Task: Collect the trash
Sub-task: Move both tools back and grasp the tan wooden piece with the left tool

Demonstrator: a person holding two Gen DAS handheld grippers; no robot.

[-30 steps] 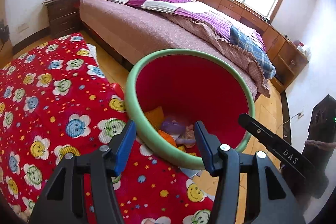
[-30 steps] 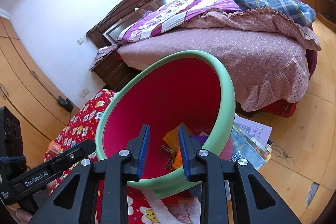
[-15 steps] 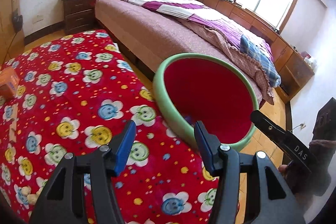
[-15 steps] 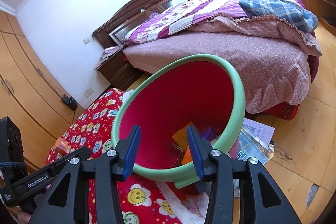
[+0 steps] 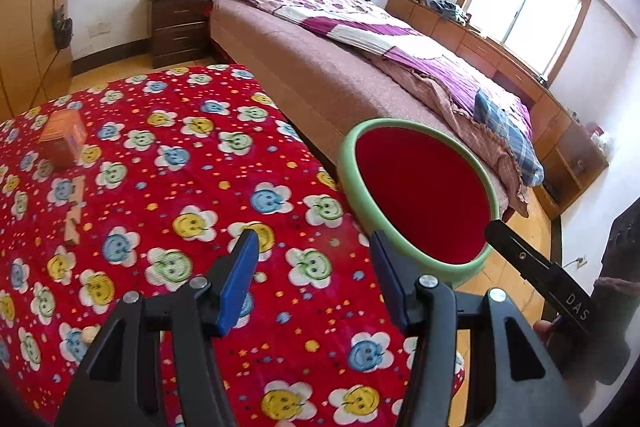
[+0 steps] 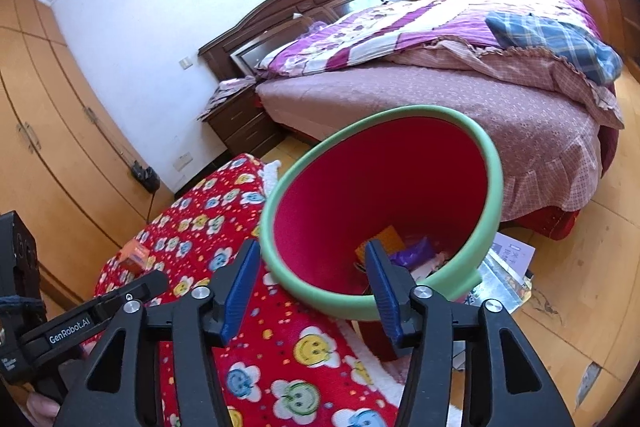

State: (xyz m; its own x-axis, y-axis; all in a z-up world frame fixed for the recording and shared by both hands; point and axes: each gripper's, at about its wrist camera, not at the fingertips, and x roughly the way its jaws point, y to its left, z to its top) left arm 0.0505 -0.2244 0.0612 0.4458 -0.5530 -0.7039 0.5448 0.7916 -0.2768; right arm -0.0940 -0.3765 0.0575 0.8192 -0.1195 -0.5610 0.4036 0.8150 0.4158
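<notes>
Orange box (image 5: 64, 139): seen well left of and beyond the left tongs (image 5: 312, 283), on the red blanket (image 5: 192, 187).
Left tongs: held apart, nothing between.
Bin (image 6: 380, 215): just ahead of the right tongs (image 6: 308, 287), trash inside.
Right tongs: opening, empty.
Nearer hand: judged the left; blanket room open.

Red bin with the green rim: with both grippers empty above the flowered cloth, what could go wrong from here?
1. The red bin sits at the edge of the flowered cloth, beside the left gripper and the right gripper, whose jaws are opening; a careless sweep might knock it.
2. The orange box and the cardboard strip lie far across the cloth; the flat strip may slip from the pads.
</notes>
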